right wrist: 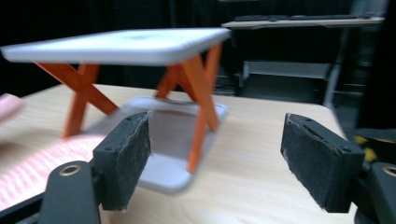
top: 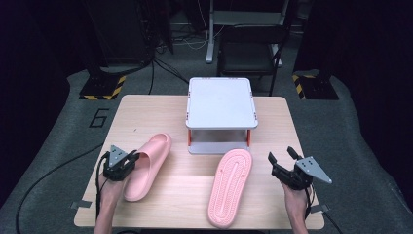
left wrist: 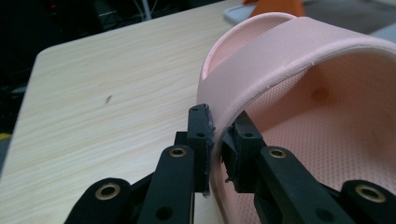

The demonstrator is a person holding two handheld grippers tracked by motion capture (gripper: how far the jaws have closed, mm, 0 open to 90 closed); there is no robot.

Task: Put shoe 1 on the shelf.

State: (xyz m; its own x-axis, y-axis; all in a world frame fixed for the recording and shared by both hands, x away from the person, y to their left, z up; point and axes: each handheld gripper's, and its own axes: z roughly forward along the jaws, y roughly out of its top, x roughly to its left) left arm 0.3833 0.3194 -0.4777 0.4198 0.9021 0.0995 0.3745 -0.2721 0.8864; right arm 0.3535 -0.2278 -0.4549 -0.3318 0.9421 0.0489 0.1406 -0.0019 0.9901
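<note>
Wooden table (top: 185,195) was seen under a grey two-level rack (top: 221,105) at the upper middle. One pink slipper (top: 148,163) at the lower left was pinched at its side wall by the left gripper (top: 127,163), as shown up close in the left gripper view. Another slipper (top: 230,187) was laid sole up at the lower middle. Nothing was held by the right gripper (top: 283,157); its jaws were spread wide. Next, the slipper would probably be lifted to the rack.

- The left gripper (top: 130,158) was seen closed on the side of an upright pink slipper (top: 148,165) — at the left of the wooden table (top: 185,195).
- A second pink slipper (top: 230,186) lay sole up, right of centre.
- The right gripper (top: 282,155) was held open above the table's right edge, apart from both slippers.
- A white two-tier rack (top: 221,105) stood at the far middle.
</note>
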